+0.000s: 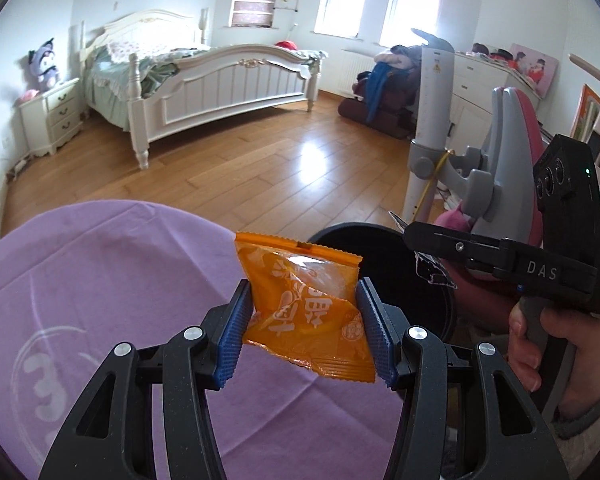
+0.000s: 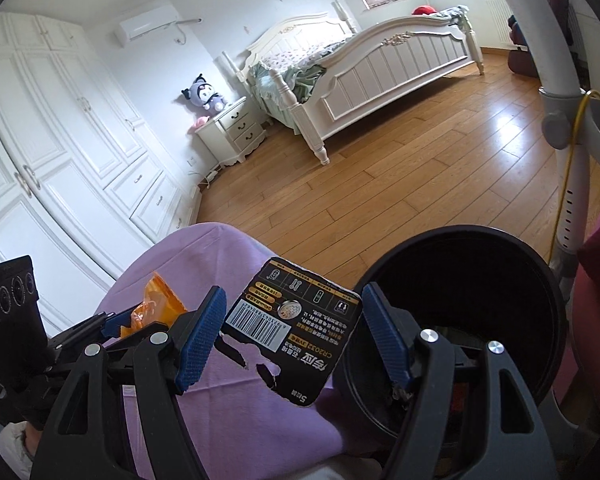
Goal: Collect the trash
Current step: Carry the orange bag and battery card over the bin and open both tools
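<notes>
The left gripper (image 1: 304,330) clamps a crinkled orange snack wrapper (image 1: 306,306) between its ribbed blue pads — glossy foil with crimped edges, held above a soft purple cloth (image 1: 100,280). The right gripper (image 2: 296,338) pinches a flat black battery card (image 2: 296,328), torn and ragged along one side, printed with a barcode. Both pieces of trash hang just beside a round black bin (image 2: 480,280), smooth-walled and open-topped — standing on a shiny wooden plank floor (image 1: 260,168).

Orange wrapper (image 1: 306,308), torn black card (image 2: 296,320), black bin (image 2: 460,280)
</notes>
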Motion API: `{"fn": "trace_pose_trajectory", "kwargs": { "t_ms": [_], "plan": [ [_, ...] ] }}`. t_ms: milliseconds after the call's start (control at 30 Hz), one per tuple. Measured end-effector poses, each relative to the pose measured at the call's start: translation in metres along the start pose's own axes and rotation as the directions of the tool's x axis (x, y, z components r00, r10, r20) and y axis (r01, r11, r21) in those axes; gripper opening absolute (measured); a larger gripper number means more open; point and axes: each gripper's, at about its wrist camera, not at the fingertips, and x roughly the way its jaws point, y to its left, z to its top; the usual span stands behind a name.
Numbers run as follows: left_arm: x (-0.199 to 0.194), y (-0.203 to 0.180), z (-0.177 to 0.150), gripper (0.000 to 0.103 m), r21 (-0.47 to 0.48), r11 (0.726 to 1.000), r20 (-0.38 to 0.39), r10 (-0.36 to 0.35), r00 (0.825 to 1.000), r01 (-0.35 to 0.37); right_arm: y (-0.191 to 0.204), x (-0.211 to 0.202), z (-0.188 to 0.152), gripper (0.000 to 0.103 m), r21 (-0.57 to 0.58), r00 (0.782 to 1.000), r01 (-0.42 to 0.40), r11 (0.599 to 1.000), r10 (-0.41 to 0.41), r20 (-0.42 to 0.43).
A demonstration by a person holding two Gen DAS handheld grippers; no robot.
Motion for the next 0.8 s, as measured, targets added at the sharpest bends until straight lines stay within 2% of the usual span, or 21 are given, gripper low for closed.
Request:
{"fn": "trace_pose_trajectory", "kwargs": {
  "t_ms": [400, 800],
  "plan": [
    [0.057, -0.06, 0.013, 0.054, 0.055, 0.996, -0.047, -0.061, 0.997, 0.063, -0.066, -0.014, -0.012, 0.069, 0.116, 0.999, 0.036, 0.993, -0.038, 0.012],
    [0.085, -0.077, 0.017, 0.054, 0.087, 0.994, -0.087, -0.065, 0.994, 0.073, -0.099, -0.021, -0.021, 0.069, 0.161, 0.998, 0.06, 0.985, -0.062, 0.002]
  ]
}}
